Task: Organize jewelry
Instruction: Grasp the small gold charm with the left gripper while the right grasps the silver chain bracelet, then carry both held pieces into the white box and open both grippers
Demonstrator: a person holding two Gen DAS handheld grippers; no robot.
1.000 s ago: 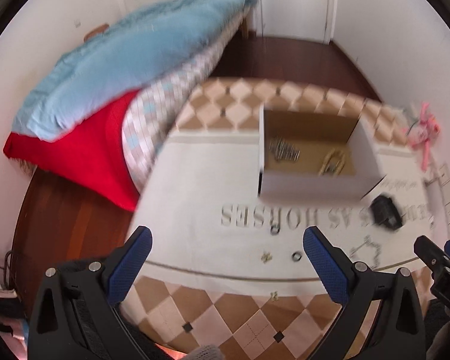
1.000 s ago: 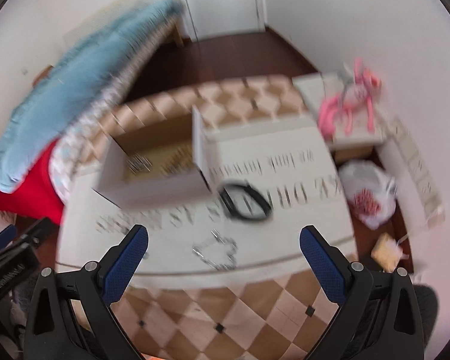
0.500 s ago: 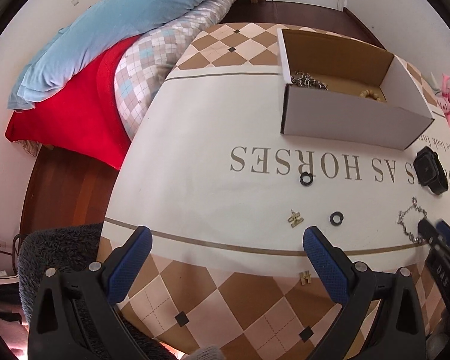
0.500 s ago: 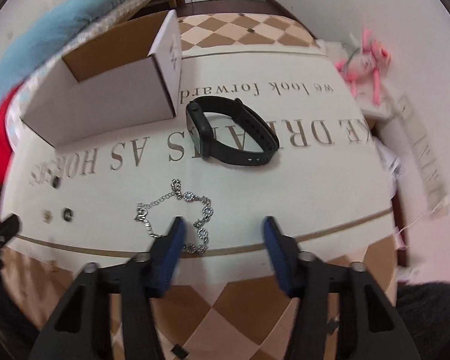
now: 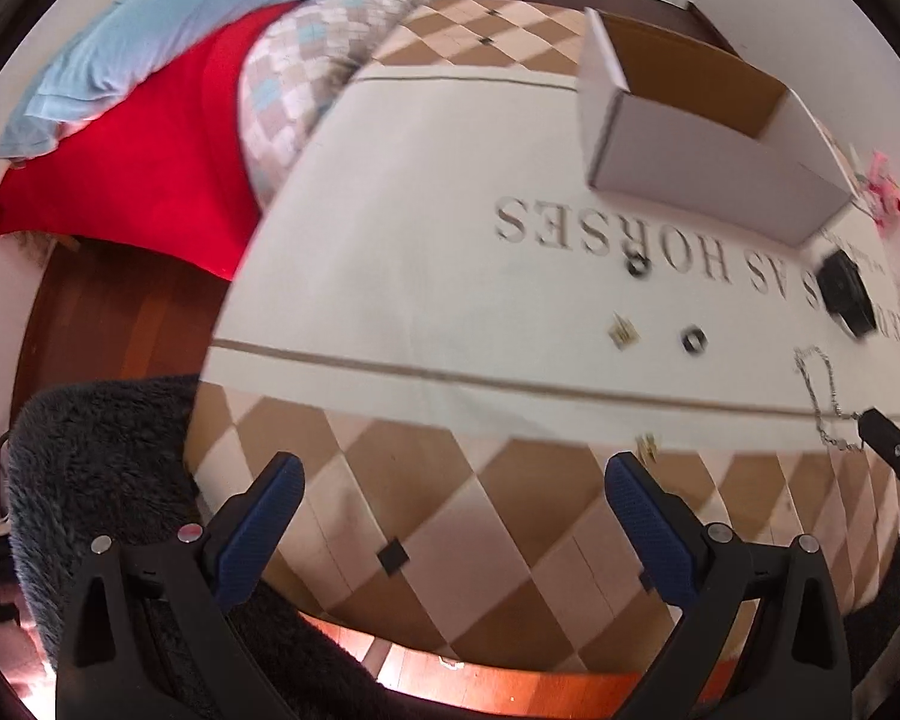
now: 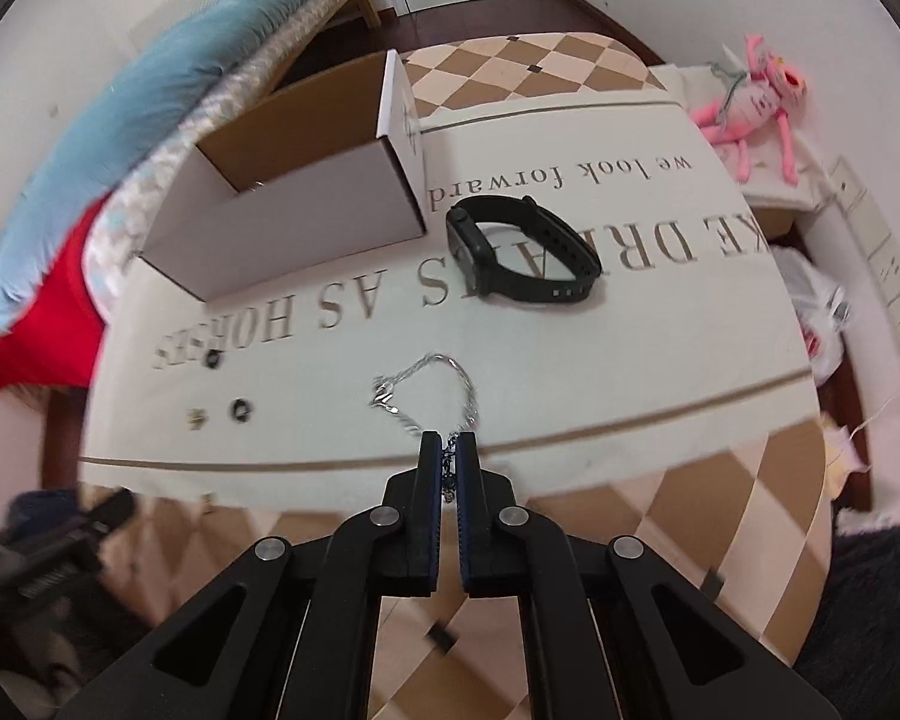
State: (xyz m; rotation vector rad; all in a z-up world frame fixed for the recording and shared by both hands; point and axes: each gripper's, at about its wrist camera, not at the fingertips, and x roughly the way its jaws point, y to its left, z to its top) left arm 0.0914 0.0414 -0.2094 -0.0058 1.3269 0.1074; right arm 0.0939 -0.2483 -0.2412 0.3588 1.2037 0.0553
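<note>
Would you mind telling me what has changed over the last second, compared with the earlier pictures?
The right gripper came down to the tablecloth and went from wide open to shut on the silver chain bracelet, pinching its near end. The left gripper stayed open, holding nothing. The white box, black watch, two black rings and small gold pieces lie where they were.

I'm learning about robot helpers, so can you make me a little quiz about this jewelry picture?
1. True or false: the right hand-held gripper is shut on the silver chain bracelet.
2. Which lies nearest the white box? A) black watch B) pink toy C) red blanket
3. Fill in: the left hand-held gripper is ____.

Key: 1 true; 2 A; 3 open.
</note>
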